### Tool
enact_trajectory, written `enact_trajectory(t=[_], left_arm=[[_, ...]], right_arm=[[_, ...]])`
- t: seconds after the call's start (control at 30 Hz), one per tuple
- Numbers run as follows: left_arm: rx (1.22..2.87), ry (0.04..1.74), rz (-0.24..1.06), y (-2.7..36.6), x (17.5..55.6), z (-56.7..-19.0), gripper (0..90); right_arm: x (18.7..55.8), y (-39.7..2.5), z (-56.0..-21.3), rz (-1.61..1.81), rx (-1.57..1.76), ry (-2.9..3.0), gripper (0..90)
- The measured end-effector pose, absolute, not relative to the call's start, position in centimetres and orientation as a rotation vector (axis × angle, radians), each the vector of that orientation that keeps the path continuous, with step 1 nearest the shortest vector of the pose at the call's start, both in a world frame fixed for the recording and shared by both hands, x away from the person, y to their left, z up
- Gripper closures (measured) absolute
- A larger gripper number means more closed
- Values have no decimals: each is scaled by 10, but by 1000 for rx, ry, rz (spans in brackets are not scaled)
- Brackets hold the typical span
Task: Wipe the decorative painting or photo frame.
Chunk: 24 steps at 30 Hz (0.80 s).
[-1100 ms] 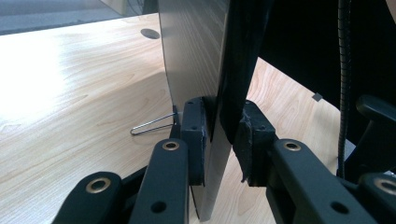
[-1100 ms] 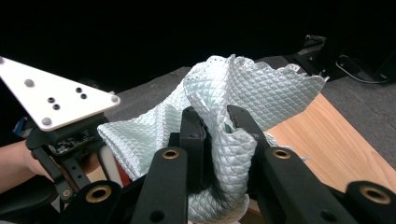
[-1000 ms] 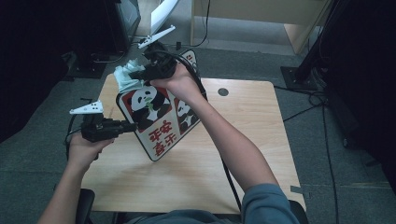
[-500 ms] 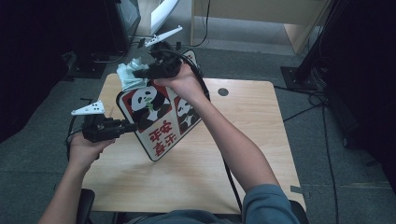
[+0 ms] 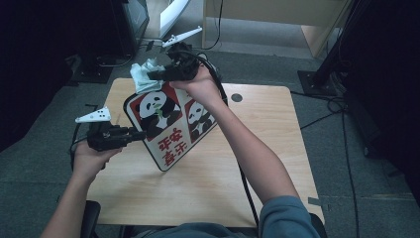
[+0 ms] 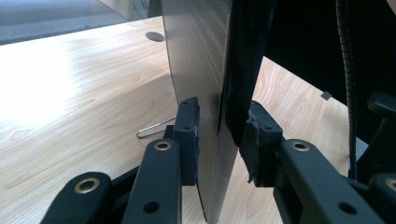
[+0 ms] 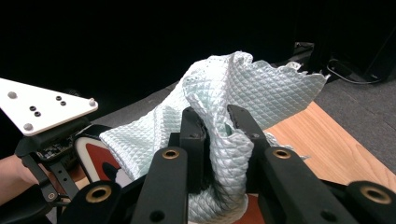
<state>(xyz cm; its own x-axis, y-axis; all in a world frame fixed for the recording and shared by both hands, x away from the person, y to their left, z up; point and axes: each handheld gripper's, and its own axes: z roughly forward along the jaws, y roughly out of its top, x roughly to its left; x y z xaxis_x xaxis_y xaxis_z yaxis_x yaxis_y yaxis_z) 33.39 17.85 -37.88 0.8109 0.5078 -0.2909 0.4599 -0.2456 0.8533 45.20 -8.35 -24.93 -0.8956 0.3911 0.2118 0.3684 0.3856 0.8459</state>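
Note:
A panda sign board (image 5: 171,121), red and white with red characters, stands tilted on the wooden table (image 5: 257,168). My left gripper (image 5: 138,135) is shut on the board's left edge; in the left gripper view the thin board edge (image 6: 215,121) sits clamped between the two pads (image 6: 189,135). My right gripper (image 5: 151,75) holds a pale green quilted cloth (image 5: 143,75) against the board's top left corner. In the right gripper view the cloth (image 7: 219,112) is bunched between the jaws, with the board's red corner (image 7: 95,161) below.
A round cable hole (image 5: 236,97) is in the table's far right part. A paper clip (image 6: 154,128) lies on the table behind the board. Black cables (image 5: 327,106) run over the grey floor to the right. A dark stand (image 5: 341,44) rises at the back right.
The right gripper and cloth have moved a little up and left, from the panda picture toward the board's top left corner. The left gripper and board have stayed put.

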Motion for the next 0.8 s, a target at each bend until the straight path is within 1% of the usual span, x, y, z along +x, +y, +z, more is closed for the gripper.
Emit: enact_trajectory(t=[0.3,0.5,0.8], left_arm=[[1879,725,59,178,335,-379,660],[1871,718,85,177,334,-380,611],[1874,727,103,177,335,-380,583]], right_arm=[[457,-91,-249,1579,739,2584,763],[459,-93,-249,1578,745,2582,758],[464,-100,-248,1555,768,2580,758]])
